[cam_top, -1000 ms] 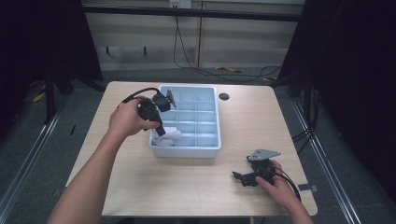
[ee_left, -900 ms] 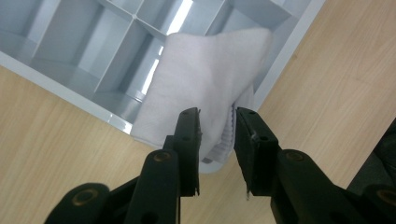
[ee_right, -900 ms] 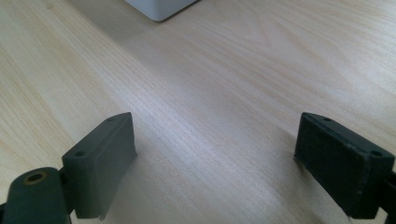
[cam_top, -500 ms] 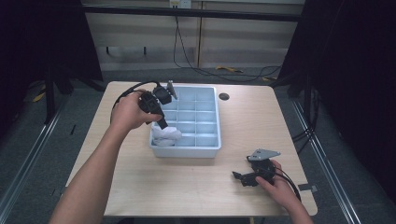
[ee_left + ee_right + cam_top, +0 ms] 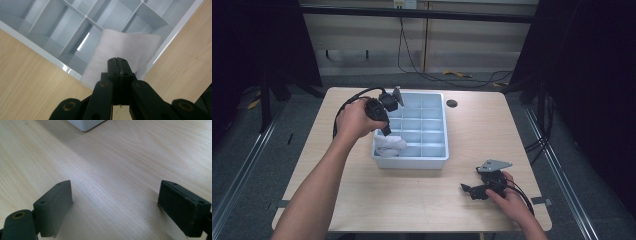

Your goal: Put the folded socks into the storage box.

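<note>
From the high view, the left gripper hangs over the near-left corner of the pale blue compartmented plastic tray, where a crumpled white cloth lies. The left gripper view shows its jaws pressed together (the cloth just beyond them, draped over the tray's rim). The right gripper rests on the light wooden table, jaws spread wide.

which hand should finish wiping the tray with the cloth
Left. Its tongs are shut on the white cloth at the tray; the right tongs rest open on the table, apart from it.

A crumpled white cloth lies in the grey divided tray, at its 7 o'clock corner, apparently draped over the rim there.
</note>
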### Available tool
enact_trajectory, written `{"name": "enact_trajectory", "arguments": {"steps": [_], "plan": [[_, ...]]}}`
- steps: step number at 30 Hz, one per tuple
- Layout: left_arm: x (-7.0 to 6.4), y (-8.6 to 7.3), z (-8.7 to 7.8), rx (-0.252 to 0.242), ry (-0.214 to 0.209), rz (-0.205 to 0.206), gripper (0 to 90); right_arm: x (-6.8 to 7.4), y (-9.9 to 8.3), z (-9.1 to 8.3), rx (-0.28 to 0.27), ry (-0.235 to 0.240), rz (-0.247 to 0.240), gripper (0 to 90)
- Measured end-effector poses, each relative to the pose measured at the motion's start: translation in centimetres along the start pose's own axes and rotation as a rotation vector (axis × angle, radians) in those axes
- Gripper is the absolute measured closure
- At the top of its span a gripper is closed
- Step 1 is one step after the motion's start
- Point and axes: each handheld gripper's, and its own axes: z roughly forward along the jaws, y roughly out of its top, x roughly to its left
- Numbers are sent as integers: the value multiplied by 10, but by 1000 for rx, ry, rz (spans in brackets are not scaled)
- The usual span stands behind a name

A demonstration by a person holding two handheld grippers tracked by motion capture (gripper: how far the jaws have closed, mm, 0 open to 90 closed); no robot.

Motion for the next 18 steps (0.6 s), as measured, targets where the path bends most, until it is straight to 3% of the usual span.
{"name": "enact_trajectory", "arguments": {"steps": [7, 18], "plan": [[0, 5, 8, 48, -13, -26, 900, 0, 0, 0, 0, 0, 0, 113], [-1, 10, 17, 86, 2, -14, 900, 0, 0, 0, 0, 0, 0, 113]]}}
